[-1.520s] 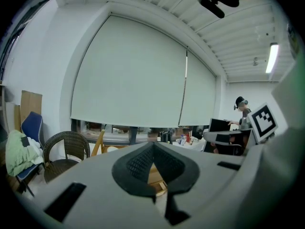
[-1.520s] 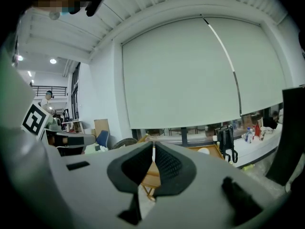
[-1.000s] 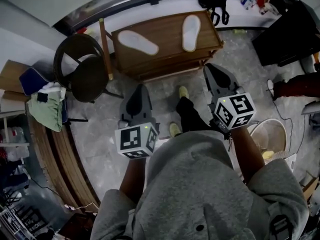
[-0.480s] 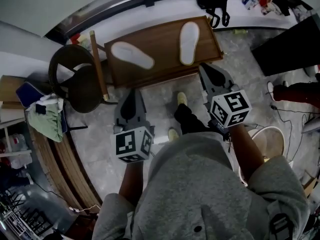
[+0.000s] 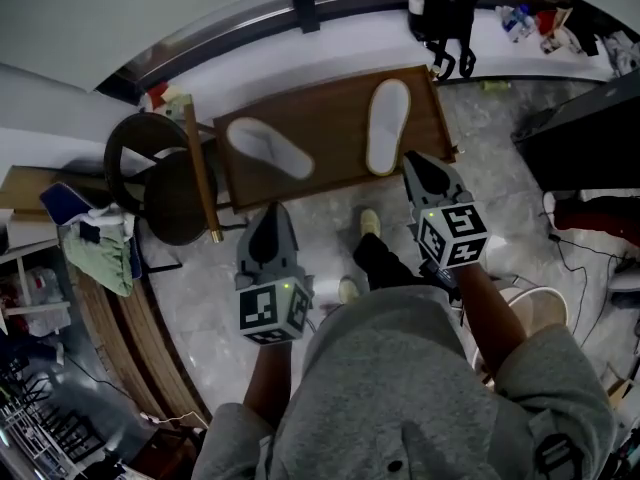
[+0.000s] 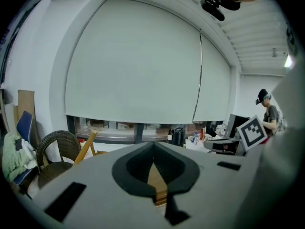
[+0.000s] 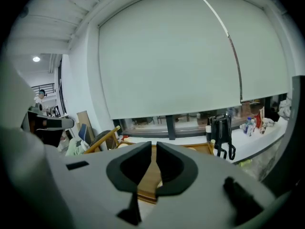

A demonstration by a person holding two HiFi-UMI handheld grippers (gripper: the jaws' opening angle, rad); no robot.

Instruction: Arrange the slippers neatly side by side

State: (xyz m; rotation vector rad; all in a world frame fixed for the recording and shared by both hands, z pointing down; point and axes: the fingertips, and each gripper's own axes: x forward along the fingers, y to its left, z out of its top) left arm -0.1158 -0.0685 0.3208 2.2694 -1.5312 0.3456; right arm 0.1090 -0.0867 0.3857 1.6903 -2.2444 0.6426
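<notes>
Two white slippers lie apart on a low wooden table (image 5: 335, 158). The left slipper (image 5: 268, 148) lies slanted; the right slipper (image 5: 388, 126) points nearly straight away from me. My left gripper (image 5: 272, 214) hovers over the floor just in front of the table's near edge, shut and holding nothing. My right gripper (image 5: 416, 162) is at the table's near right corner, a little short of the right slipper, its jaws together and empty. In the left gripper view the left gripper (image 6: 153, 145) shows closed tips over wood. In the right gripper view the right gripper (image 7: 154, 146) shows only a thin slit.
A dark wicker chair (image 5: 165, 173) and a leaning wooden stick (image 5: 200, 173) stand left of the table. A black bag (image 5: 445, 18) hangs on the sill behind. A round bin (image 5: 530, 313) sits at the right. A person's feet (image 5: 370, 223) stand between the grippers.
Both grippers have come closer to the table's near edge, the right one reaching its corner. The jaws have stayed closed and the slippers have not moved.
</notes>
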